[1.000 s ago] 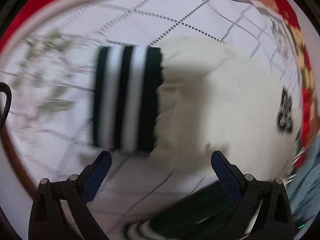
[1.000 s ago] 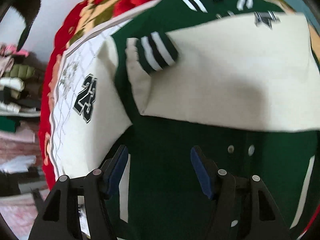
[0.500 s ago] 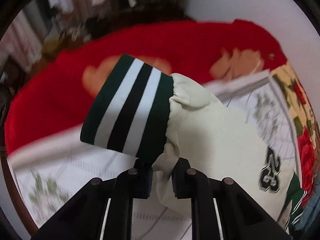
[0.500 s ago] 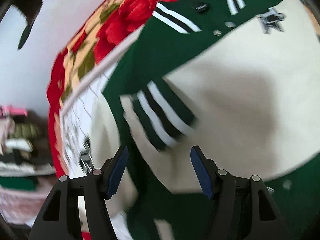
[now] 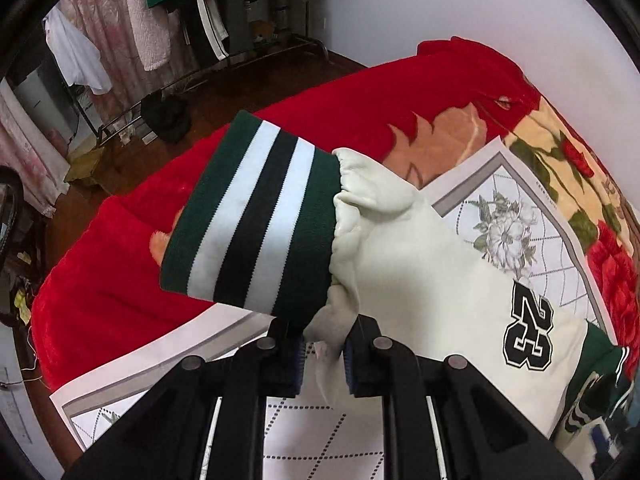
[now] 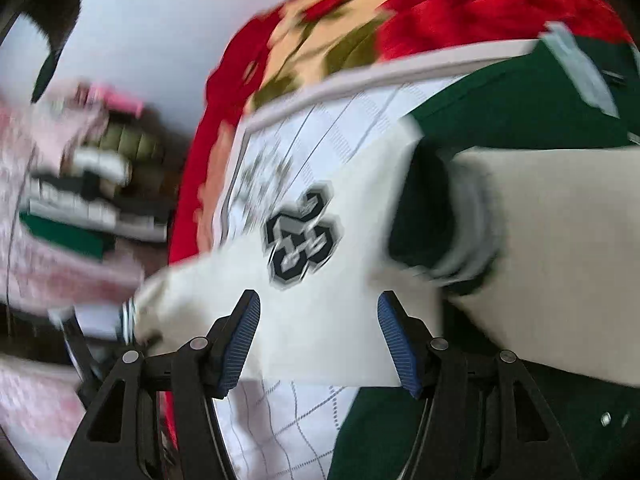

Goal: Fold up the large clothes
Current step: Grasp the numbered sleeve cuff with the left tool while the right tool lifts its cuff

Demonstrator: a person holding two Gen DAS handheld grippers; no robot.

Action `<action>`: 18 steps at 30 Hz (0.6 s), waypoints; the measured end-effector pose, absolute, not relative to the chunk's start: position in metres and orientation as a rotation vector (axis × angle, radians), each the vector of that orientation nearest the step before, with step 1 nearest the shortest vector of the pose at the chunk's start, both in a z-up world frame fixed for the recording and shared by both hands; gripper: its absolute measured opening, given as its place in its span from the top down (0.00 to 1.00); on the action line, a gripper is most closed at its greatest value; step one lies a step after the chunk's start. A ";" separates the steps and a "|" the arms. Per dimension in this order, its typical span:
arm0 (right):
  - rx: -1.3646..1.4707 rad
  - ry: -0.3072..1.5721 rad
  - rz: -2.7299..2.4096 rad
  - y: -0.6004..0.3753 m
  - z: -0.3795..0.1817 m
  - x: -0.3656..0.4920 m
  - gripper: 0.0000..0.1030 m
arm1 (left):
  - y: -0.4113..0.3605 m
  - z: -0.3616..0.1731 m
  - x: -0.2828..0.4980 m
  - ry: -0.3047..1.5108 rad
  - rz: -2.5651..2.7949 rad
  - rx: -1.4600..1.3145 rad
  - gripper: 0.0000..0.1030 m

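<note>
The jacket (image 6: 520, 120), a green-bodied varsity type w/ cream sleeves, lay on the bed over a white quilted sheet (image 5: 312, 440) and a red floral blanket (image 5: 120, 280). In the left wrist view its cream sleeve (image 5: 420, 264) ran from the 4 o'clock edge up to centre, the striped cuff (image 5: 252, 224) sticking out toward 10 o'clock, clear of the bedding.

Handling, as a guess: thick, padded fabric, soft but bulky, prob. fairly heavy for one pinch; cream part looked smooth, maybe slippery. The ribbed cuff and the gathered seam beside it gave the best purchase, since the fabric bunches there. A long sleeve will sag and swing if carried by one end only, so a 2nd hold mid-sleeve, near the "23" patch (image 6: 302, 236), seems wise.

The left gripper (image 5: 324, 354) was clamped narrow on a wad of cream sleeve just behind the cuff. The right gripper (image 6: 318, 340) stood roughly half-spread w/ nothing pinched; cream sleeve and the patch lay beyond its fingers toward 12 o'clock, view heavily blurred, so contact couldn't be told.

Vs a sec earlier: the left jaws were then wide over the cuff lying flat on the sheet; now closed w/ cuff lifted, room and clothes rack (image 5: 208, 68) in view at 11 o'clock. The right view then faced the green front w/ a folded sleeve; now it had swung onto the numbered sleeve.
</note>
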State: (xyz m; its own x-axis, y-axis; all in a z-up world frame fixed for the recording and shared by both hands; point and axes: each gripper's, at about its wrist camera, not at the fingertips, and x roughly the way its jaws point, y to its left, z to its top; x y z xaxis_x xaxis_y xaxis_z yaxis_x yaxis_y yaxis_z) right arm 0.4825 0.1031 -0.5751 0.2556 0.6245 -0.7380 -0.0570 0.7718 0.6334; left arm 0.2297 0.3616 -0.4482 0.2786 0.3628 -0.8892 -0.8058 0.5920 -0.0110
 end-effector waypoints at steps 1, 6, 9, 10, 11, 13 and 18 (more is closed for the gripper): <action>0.582 1.215 0.446 0.089 -0.574 0.483 0.38 | 0.360 -0.448 0.229 1.006 0.832 -0.518 0.89; 0.856 1.180 0.148 0.021 -0.612 0.496 0.42 | 0.349 -0.447 0.229 1.005 0.835 -0.499 0.89; 0.798 1.327 0.223 0.058 -0.651 0.518 0.57 | 0.342 -0.443 0.233 0.999 0.839 -0.484 0.89; 0.746 1.374 0.266 0.075 -0.661 0.521 0.57 | 0.340 -0.441 0.233 0.996 0.839 -0.483 0.89; 0.628 1.437 0.294 0.097 -0.672 0.524 0.57 | 0.339 -0.437 0.234 0.992 0.838 -0.480 0.89; 0.512 1.416 0.312 0.112 -0.668 0.525 0.55 | 0.335 -0.428 0.238 0.979 0.831 -0.472 0.89; 0.614 1.351 0.293 0.066 -0.633 0.508 0.54 | 0.304 -0.386 0.254 0.904 0.792 -0.315 0.89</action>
